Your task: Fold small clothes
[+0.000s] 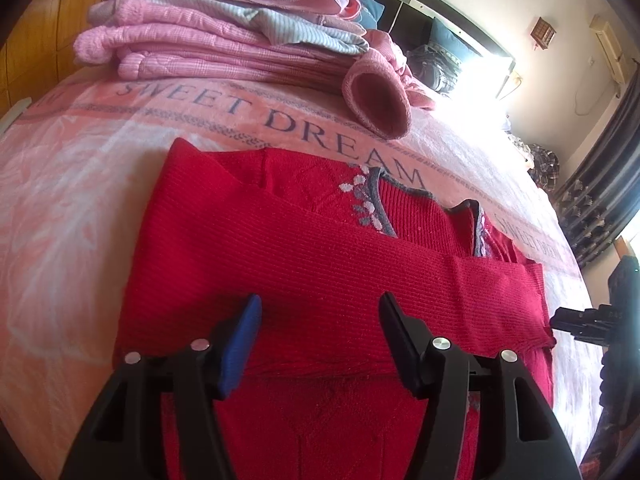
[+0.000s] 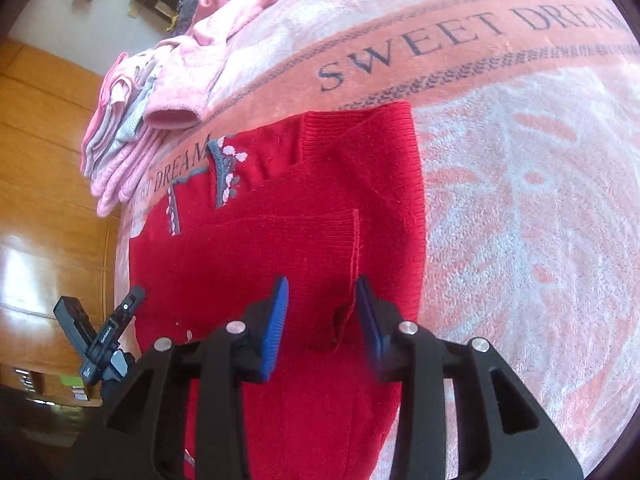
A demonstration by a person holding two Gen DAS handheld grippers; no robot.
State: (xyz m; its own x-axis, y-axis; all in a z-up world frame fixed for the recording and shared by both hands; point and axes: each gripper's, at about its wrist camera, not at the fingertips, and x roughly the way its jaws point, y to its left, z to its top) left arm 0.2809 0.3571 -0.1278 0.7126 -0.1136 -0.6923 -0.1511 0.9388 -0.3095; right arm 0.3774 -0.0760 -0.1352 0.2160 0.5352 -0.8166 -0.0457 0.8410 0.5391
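A red knitted sweater [image 1: 304, 256] with a grey-and-white trimmed neckline [image 1: 370, 204] lies on the bed, its sleeves folded across the body. My left gripper [image 1: 320, 308] hovers open just above the folded sleeve, holding nothing. In the right wrist view the same sweater [image 2: 312, 216] fills the middle. My right gripper [image 2: 322, 288] stands open over the sleeve cuff [image 2: 352, 248], whose edge runs between the blue pads without being pinched. The right gripper's body [image 1: 588, 324] shows at the left view's right edge, and the left gripper's body [image 2: 108, 340] appears at the lower left of the right view.
A stack of folded pink and striped clothes [image 1: 224, 40] sits beyond the sweater, with a loose pink sleeve [image 1: 376, 100] beside it. The pink "SWEET DREAM" blanket [image 2: 520, 200] covers the bed. A wooden wardrobe [image 2: 40, 160] stands alongside.
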